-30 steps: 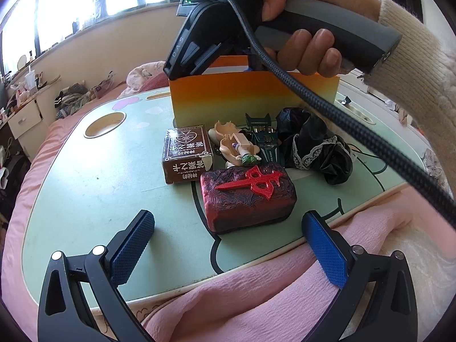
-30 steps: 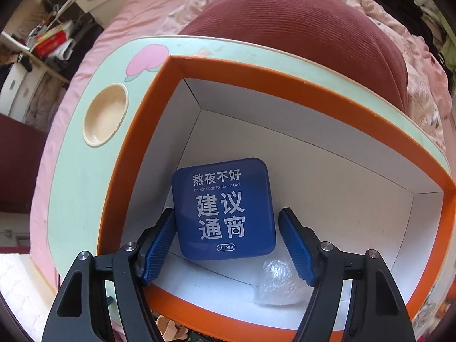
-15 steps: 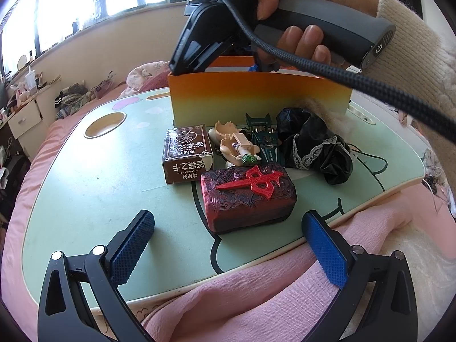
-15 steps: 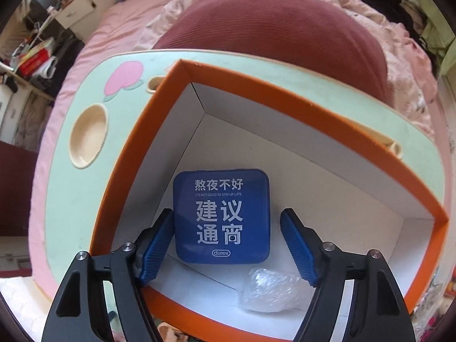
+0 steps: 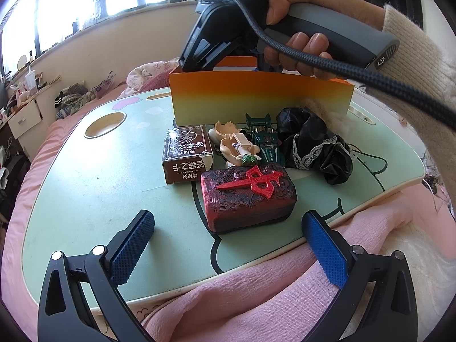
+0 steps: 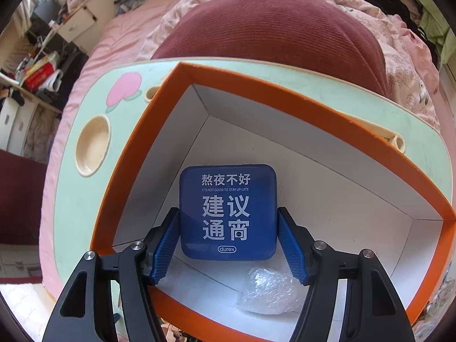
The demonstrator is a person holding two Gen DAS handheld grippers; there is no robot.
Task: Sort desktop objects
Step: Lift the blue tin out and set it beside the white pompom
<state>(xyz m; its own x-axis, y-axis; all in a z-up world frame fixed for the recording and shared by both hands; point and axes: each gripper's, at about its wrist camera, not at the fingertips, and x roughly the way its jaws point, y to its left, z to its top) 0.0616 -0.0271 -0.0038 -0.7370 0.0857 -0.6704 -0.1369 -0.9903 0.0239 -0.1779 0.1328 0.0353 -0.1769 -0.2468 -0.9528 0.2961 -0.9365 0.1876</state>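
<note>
A blue square tin (image 6: 228,211) lies in the white-lined orange box (image 6: 136,165), next to a bubble-wrap bundle (image 6: 270,290). My right gripper (image 6: 228,213) points down into the box, its jaws closing, and both blue pads touch the tin's sides. In the left wrist view a hand holds that gripper (image 5: 216,28) over the box (image 5: 256,97). In front of the box lie a brown card box (image 5: 186,154), a red-and-black carved block (image 5: 248,196), a small figurine (image 5: 236,148), a green toy car (image 5: 263,139) and black lace cloth (image 5: 313,145). My left gripper (image 5: 228,222) stands open near the table's front edge, holding nothing.
The mint-green lap table (image 5: 99,185) rests on pink bedding and has a round cup recess (image 5: 105,124) at its far left. A maroon cushion (image 6: 270,28) lies behind the box. A fuzzy white sleeve (image 5: 413,65) and a braided cable (image 5: 356,79) hang over the table's right side.
The right gripper's pads have drawn in from a gap on each side to meet the blue tin, and its view has slid across the box. The left gripper has not moved.
</note>
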